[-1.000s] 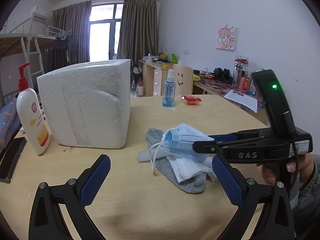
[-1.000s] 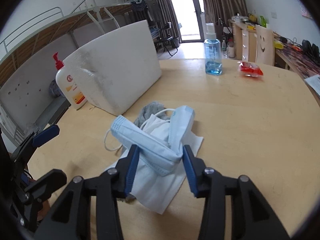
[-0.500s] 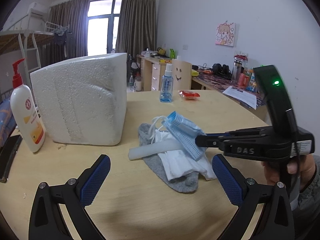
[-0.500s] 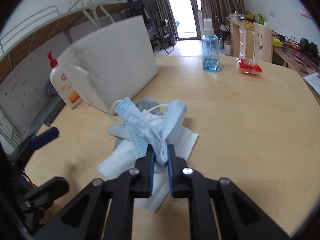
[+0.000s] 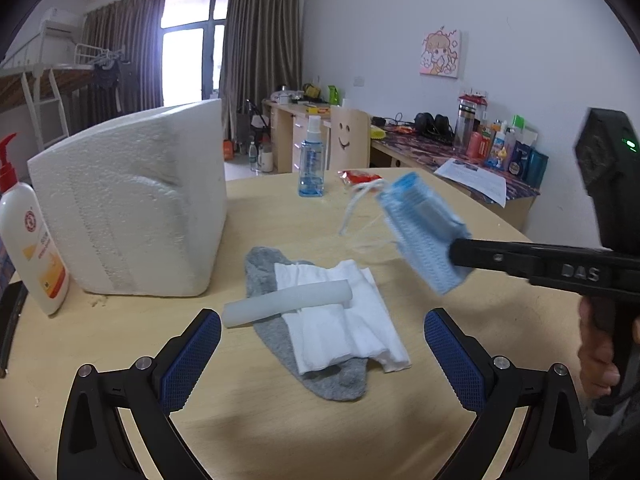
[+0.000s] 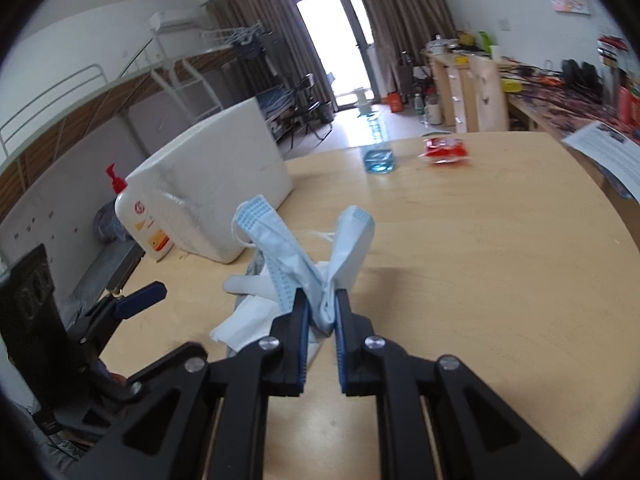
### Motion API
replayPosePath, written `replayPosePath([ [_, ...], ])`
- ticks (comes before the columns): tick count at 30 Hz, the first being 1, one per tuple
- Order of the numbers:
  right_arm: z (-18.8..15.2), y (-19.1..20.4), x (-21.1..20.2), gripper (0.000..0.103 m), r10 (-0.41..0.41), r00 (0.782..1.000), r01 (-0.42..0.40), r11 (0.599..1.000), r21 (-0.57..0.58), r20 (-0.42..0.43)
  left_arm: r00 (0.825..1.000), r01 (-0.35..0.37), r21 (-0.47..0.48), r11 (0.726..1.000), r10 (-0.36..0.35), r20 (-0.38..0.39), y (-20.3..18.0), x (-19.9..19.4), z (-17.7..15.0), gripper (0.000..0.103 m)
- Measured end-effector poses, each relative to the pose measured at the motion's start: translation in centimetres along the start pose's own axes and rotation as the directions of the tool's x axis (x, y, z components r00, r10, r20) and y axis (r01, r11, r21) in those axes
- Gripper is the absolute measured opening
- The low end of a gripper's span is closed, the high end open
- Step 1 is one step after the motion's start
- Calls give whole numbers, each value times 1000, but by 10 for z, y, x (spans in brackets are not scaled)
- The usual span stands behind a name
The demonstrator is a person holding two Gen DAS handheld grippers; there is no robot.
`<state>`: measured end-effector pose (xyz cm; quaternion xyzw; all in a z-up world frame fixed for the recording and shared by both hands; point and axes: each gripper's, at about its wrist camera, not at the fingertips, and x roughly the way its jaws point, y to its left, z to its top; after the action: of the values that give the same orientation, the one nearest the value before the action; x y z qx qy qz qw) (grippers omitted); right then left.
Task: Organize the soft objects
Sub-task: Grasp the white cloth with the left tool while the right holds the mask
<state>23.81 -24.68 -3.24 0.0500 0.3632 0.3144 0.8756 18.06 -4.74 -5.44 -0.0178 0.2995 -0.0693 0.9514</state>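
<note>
Your right tongs (image 6: 321, 312) are clenched on a blue face mask (image 6: 292, 256), pinching it at its middle so both ends fan up and away from the blue pads; seen from the left wrist camera, the mask (image 5: 424, 236) hangs clear of the table (image 5: 280, 420), off to the right of the pile, with its white ear loops trailing toward the far side. Your left tongs (image 5: 322, 354) are released, their blue pads spread wide with nothing between them, held low at the near edge of the table and facing the rest of the soft things. That pile lies just ahead of them: a grey sock (image 5: 260, 276) flat on the wood, folded white tissue (image 5: 352, 328) lying across it, and a white foam tube (image 5: 286, 306) resting on top of both, its near end pointing toward the left pad. A large white foam block (image 5: 128, 212) stands on the left of the table, with a lotion pump bottle (image 5: 28, 240) with a red pump just beside it at the edge. Farther back stand a clear blue spray bottle (image 5: 311, 164) and, near it, a small red packet (image 5: 360, 177). Your right hand (image 5: 600, 344) shows at the right edge, wrapped around the grip.
</note>
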Motion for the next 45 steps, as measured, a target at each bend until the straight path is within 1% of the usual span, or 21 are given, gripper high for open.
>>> replayPosePath([
  [3, -7, -4, -9, 15, -21, 1000, 21, 1000, 18, 21, 999, -18, -1, 1000, 18, -33, -2, 9, 2, 102],
  [4, -10, -5, -13, 15, -23, 999, 22, 999, 31, 28, 999, -25, -3, 1000, 25, -44, -3, 12, 2, 100],
  [5, -12, -6, -15, 15, -24, 999, 23, 999, 44, 34, 998, -30, -3, 1000, 30, -54, -4, 15, 3, 94],
  [7, -18, -9, -22, 15, -34, 998, 29, 997, 77, 54, 996, -39, -6, 999, 38, -83, -5, 21, 3, 87],
  [8, -20, -9, -24, 15, -26, 998, 21, 996, 87, 57, 994, -41, -10, 999, 40, -100, -5, 25, 3, 85],
  [9, -22, -9, -24, 15, -16, 998, 11, 995, 97, 56, 993, -43, -15, 999, 41, -114, -5, 28, 2, 83],
  [11, -27, -9, -22, 15, -8, 999, 4, 995, 100, 42, 988, -47, -16, 999, 44, -147, -7, 35, -1, 72],
  [13, -31, -8, -18, 15, -5, 1000, 3, 995, 99, 27, 985, -45, -16, 999, 42, -170, -8, 39, -3, 68],
  [16, -33, -8, -18, 15, -1, 1000, -1, 995, 102, 23, 981, -60, -3, 998, 59, -185, -9, 42, -4, 65],
  [18, -34, -8, -19, 15, -1, 1000, -2, 995, 99, 27, 980, -65, -3, 998, 63, -188, -10, 41, -5, 60],
  [20, -34, -8, -20, 15, -2, 1000, -1, 996, 91, 29, 979, -68, -1, 998, 67, -194, -10, 42, -5, 51],
  [21, -34, -7, -20, 15, -1, 1000, -1, 996, 89, 29, 978, -69, -1, 998, 67, -199, -9, 43, -6, 48],
  [26, -35, -7, -20, 15, 4, 1000, -6, 997, 82, 25, 973, -60, 1, 998, 59, -223, -10, 47, -7, 30],
  [27, -35, -7, -20, 15, 4, 1000, -6, 997, 83, 26, 973, -60, -2, 998, 58, -222, -9, 47, -7, 27],
  [28, -35, -7, -21, 15, 4, 1000, -6, 997, 83, 27, 974, -56, -9, 998, 53, -219, -8, 46, -7, 20],
  [31, -35, -7, -21, 15, 4, 1000, -6, 997, 82, 28, 980, -46, -15, 999, 42, -195, -7, 41, -5, 16],
  [35, -35, -5, -21, 15, 3, 1000, -5, 997, 81, 26, 991, 0, -3, 1000, -1, -133, -9, 26, 1, 13],
  [40, -35, -6, -25, 15, -7, 999, 3, 996, 89, 36, 997, 52, 17, 998, -51, -50, -10, 2, 10, 9],
  [43, -35, -5, -29, 15, -12, 999, 8, 996, 87, 46, 997, 66, 34, 997, -64, -43, -5, -9, 9, 9],
  [45, -35, -3, -31, 15, -15, 999, 10, 997, 83, 52, 998, 39, 36, 999, -37, -56, 5, -15, 5, 9],
])
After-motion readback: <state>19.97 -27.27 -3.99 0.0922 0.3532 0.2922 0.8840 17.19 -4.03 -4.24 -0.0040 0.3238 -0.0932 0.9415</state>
